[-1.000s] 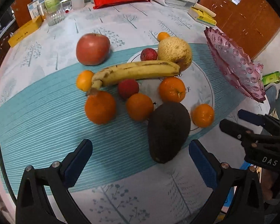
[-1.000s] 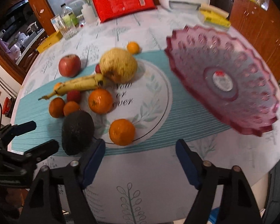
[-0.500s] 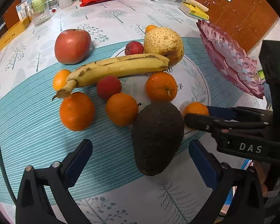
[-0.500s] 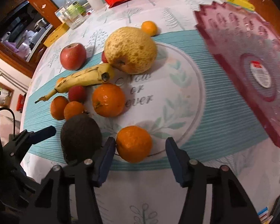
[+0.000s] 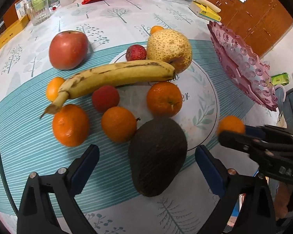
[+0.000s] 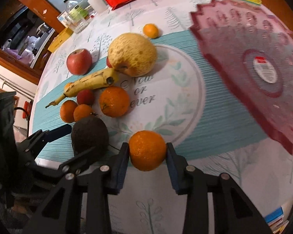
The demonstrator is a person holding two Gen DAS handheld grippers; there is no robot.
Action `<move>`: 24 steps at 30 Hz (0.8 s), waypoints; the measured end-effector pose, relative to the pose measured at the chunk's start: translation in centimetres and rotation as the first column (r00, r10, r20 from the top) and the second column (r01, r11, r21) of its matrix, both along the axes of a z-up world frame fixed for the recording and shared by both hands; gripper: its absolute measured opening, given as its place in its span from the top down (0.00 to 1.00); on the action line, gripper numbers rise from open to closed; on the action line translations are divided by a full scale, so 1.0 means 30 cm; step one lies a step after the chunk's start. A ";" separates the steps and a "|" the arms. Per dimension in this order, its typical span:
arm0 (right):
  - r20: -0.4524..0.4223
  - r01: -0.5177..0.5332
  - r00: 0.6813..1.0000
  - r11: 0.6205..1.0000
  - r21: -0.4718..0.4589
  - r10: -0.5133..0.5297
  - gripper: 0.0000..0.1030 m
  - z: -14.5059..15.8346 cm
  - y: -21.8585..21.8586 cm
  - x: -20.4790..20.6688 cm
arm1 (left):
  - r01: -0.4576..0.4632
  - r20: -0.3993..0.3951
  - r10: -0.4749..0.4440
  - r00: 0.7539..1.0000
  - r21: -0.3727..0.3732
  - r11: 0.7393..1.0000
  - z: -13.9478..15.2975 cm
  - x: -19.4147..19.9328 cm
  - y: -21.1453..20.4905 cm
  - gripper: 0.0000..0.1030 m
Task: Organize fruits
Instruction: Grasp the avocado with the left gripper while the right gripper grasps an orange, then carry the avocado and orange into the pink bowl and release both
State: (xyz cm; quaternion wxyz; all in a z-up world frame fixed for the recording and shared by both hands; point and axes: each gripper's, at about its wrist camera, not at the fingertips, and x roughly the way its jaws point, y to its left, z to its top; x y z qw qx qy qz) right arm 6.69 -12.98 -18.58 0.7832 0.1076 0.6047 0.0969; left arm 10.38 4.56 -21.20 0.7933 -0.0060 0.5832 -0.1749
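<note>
right gripper [image 6: 147, 152]: jaws closing, pads touch the mandarin [image 6: 147, 150] at the cloth's printed circle | left gripper [image 5: 146, 161]: "DAS" on body, jaws closing, wide around the avocado [image 5: 157, 156], no contact | cloth reads "ever"

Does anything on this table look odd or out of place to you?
Yes: the pink glass fruit dish stands tilted, its far rim high, and it is empty, while all the fruit lies loose on the tablecloth. The banana is brown-streaked and the pear is speckled brown.
</note>
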 end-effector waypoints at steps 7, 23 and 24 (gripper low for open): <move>0.032 0.037 0.999 0.998 -0.048 -0.035 0.64 0.068 -0.049 -0.051 | 0.018 -0.072 -0.014 0.997 0.051 0.999 -0.038 0.000 -0.048 0.44; 0.175 0.071 0.984 0.982 -0.178 -0.039 0.64 0.343 -0.083 -0.128 | 0.134 0.003 -0.135 0.991 0.046 0.990 0.113 -0.096 -0.061 0.46; 0.183 0.068 0.983 0.982 -0.176 -0.036 0.64 0.355 -0.089 -0.129 | 0.137 0.027 -0.138 0.990 0.042 0.990 0.144 -0.099 -0.068 0.46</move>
